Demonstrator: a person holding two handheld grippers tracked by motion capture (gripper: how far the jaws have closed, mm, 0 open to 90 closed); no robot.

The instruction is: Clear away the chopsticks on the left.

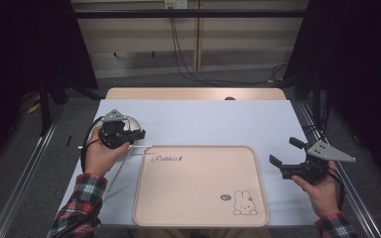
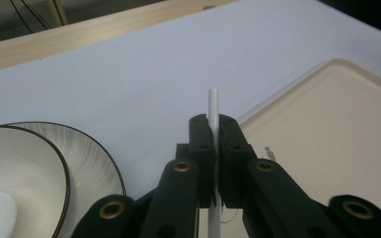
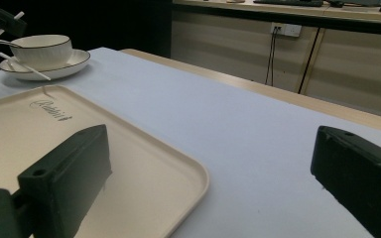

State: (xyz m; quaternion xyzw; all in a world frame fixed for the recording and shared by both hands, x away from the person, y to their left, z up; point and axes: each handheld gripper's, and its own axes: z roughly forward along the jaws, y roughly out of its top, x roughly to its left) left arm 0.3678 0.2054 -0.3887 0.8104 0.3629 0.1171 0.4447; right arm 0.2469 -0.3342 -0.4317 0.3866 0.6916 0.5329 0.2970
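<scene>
One white stick [image 2: 212, 111], thin and straight, clamped between the closed jaws of the left hand-held gripper [image 2: 212, 130]; tip poking out just past the jaw ends in the left gripper view, rest of the shaft running back down between the jaws; in the high view a long pale line [image 1: 120, 167] slanting from the left hand-held gripper [image 1: 129, 135] down along the left edge of the tray, over the tabletop. Held over the near-left part of the tabletop [image 1: 198, 121], just beside the tray's far-left corner and close to the bowl.

Beside it, a white bowl [image 3: 40, 48] with a dark rim on a matching saucer [image 3: 64, 67], a white spoon [image 3: 22, 66] lying against them; bowl and saucer at the lower left of the left gripper view, mostly covered by the left hand-held gripper in the high view.

Centre front, a beige tray [image 1: 198, 186], bare, with script lettering near the far-left corner and a rabbit drawing near the near-right corner; flat on the white tabletop.

Off to the right, the right hand-held gripper [image 1: 284, 151], jaws wide apart, nothing between them; held just beyond the tray's right edge, pointing left toward it.

Plaid sleeves at both wrists.
</scene>
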